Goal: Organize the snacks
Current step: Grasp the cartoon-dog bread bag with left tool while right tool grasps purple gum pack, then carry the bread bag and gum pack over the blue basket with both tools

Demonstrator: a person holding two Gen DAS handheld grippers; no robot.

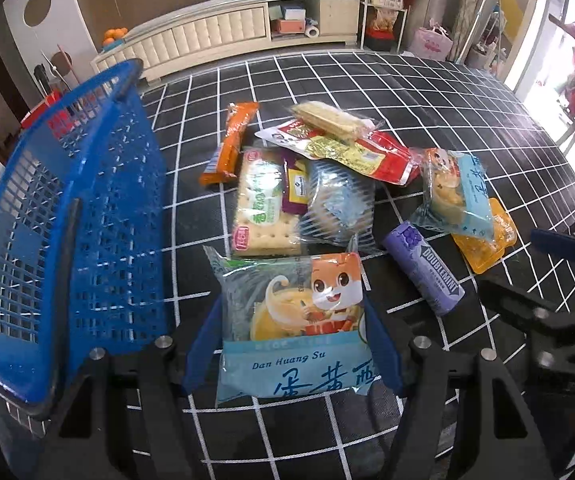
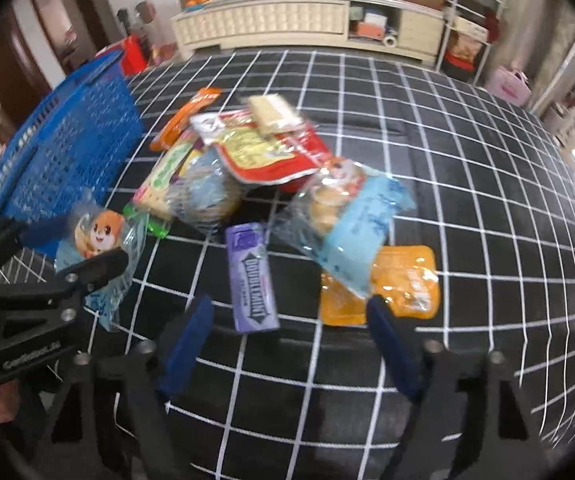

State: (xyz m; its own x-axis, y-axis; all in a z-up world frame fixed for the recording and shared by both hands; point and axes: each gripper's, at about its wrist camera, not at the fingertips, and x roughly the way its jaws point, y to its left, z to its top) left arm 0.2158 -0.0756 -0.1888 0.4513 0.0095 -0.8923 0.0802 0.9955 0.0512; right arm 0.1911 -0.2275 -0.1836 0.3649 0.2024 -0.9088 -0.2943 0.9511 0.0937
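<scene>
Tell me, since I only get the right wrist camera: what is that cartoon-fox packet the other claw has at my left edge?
Observer: The left wrist view shows its front. The fox packet reads "Dan Huang Su", and the left gripper has a blue finger pressed on each side of it.
Operator: And the green-labelled packet in the pile, which looks blurred to me?
Observer: From that side it is a clear-wrapped cracker packet. A pale square cracker with rows of small holes shows through, and a small purple-and-yellow sachet is tucked against its right edge.
</scene>
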